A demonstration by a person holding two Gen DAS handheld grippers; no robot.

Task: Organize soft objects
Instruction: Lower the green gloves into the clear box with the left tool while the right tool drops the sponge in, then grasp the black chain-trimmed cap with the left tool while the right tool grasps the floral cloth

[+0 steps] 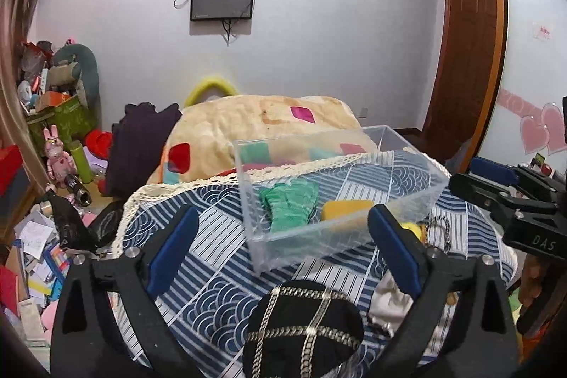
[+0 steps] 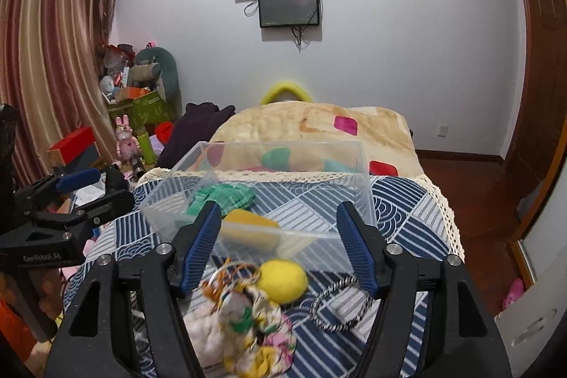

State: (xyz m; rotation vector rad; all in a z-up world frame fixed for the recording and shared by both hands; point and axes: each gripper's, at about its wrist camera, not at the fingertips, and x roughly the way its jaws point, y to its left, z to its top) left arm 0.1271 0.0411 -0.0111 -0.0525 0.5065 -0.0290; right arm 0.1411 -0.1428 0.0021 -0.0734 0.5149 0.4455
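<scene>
A: What is seen from the left wrist?

B: The left claw (image 1: 280,247) is held spread wide with nothing between its blue fingers. Below it a black pouch (image 1: 303,328) crossed by gold chain is laid on the blue patterned cloth (image 1: 198,293). Beyond, a clear box (image 1: 354,229) is found holding a green knitted piece (image 1: 288,201) and a yellow sponge (image 1: 345,209).

A: And from the right wrist?

B: The right claw (image 2: 280,245) is likewise released and empty. Between its fingers a yellow ball (image 2: 283,280), a flowered scrunchie (image 2: 255,325) and a striped hair tie (image 2: 336,303) are seen on the cloth, just before the box.
</scene>
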